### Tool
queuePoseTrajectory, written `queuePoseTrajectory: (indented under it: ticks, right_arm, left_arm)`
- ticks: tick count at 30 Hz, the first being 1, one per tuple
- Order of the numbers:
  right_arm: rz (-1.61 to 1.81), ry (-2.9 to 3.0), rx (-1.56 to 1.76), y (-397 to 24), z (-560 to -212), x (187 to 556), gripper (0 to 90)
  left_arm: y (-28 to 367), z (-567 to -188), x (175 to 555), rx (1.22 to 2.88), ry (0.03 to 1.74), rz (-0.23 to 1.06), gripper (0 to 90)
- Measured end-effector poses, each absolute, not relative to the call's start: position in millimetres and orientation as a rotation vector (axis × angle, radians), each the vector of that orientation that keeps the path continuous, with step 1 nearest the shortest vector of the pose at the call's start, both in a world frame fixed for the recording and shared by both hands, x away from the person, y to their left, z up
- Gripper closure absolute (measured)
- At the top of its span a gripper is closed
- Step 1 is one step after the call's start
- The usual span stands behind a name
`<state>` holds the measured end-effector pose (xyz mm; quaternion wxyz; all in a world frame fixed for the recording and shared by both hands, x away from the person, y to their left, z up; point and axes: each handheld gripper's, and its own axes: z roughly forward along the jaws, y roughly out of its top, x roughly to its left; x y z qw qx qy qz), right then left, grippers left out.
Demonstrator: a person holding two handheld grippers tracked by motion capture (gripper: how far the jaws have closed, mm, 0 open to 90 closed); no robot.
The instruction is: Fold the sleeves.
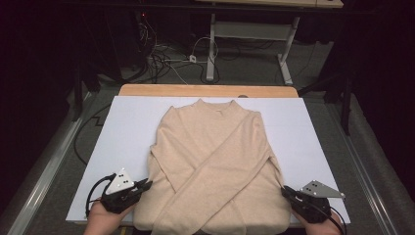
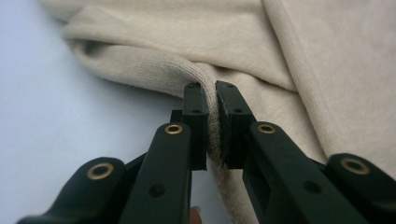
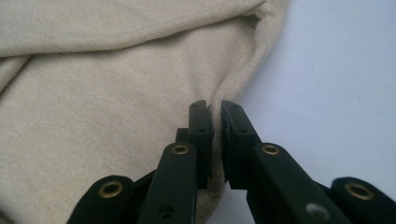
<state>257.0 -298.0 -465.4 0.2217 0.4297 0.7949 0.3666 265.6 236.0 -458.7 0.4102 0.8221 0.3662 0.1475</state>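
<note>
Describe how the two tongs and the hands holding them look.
Both the left tongs and right tongs are black, with two flat, blocky jaws and brass-ringed rivets. Each carries a grey three-cornered plate with dark dots and trails a black cable. The hands are bare, no sleeves visible.

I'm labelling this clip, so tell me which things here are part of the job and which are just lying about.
In the job:
beige sweater
left hand-held gripper, shut on its edge
right hand-held gripper, likewise
white sheet underneath

Lying about:
cables on the floor
desk frame behind

plain beige sweater (image 1: 215, 161), white table cover (image 1: 127, 127), black left gripper (image 1: 146, 185), black right gripper (image 1: 285, 192)
</note>
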Motion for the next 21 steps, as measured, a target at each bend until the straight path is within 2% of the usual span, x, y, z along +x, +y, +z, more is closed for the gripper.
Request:
queuePoseTrajectory:
  ticks: [4, 5, 14, 21]
  right_arm:
    - [0.924, 2.25, 1.103, -293.9, -459.5, 253.9, 84.2]
    - [0.931, 2.245, 1.105, -294.0, -459.4, 252.7, 84.2]
    - [1.029, 2.215, 1.155, -306.3, -475.0, 235.0, 84.0]
    - [1.063, 2.209, 1.16, -311.0, -474.6, 220.5, 83.4]
  left_arm:
    - [238.6, -454.9, 263.0, 2.092, 0.933, 0.382, 81.1]
    - [237.7, -458.1, 257.4, 2.117, 0.932, 0.415, 81.2]
    - [245.1, -469.7, 228.5, 2.095, 0.924, 0.424, 81.6]
    - [248.0, -475.8, 219.8, 2.102, 0.918, 0.375, 81.5]
